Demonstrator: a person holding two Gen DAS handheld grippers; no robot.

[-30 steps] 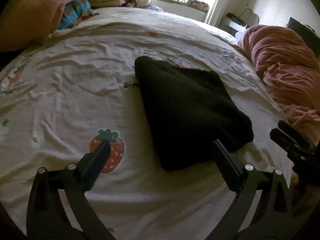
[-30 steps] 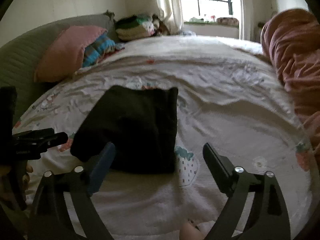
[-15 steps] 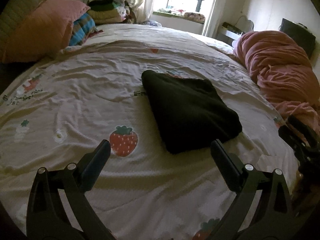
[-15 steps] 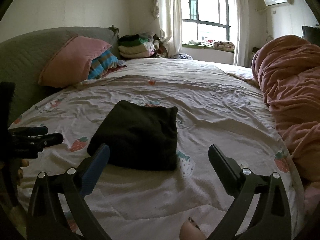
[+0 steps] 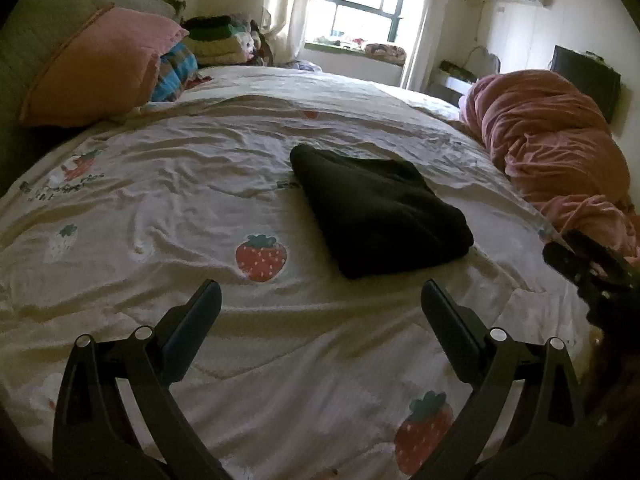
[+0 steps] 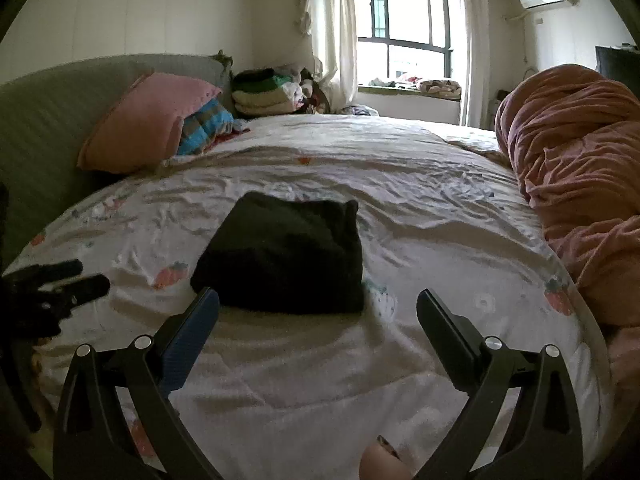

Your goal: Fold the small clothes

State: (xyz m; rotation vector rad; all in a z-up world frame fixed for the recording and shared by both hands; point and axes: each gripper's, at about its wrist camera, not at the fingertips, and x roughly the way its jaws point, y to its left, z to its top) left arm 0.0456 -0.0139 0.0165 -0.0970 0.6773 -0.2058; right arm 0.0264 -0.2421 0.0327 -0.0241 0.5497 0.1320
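A black garment (image 5: 380, 208), folded into a thick rectangle, lies on the white strawberry-print bed sheet (image 5: 160, 208). It also shows in the right wrist view (image 6: 284, 254). My left gripper (image 5: 320, 304) is open and empty, held above the sheet well short of the garment's near edge. My right gripper (image 6: 318, 308) is open and empty, just short of the garment's near edge. Each gripper shows at the side of the other's view, the right one (image 5: 580, 264) and the left one (image 6: 60, 284).
A pink pillow (image 5: 100, 68) and a striped blue cushion (image 5: 176, 72) lean on the grey headboard at the left. A bunched pink duvet (image 5: 560, 152) lies along the right. Stacked folded clothes (image 6: 268, 92) sit at the far end by the window.
Both grippers have pulled back and up from the folded garment, which now looks smaller and farther away. The garment has stayed in place.
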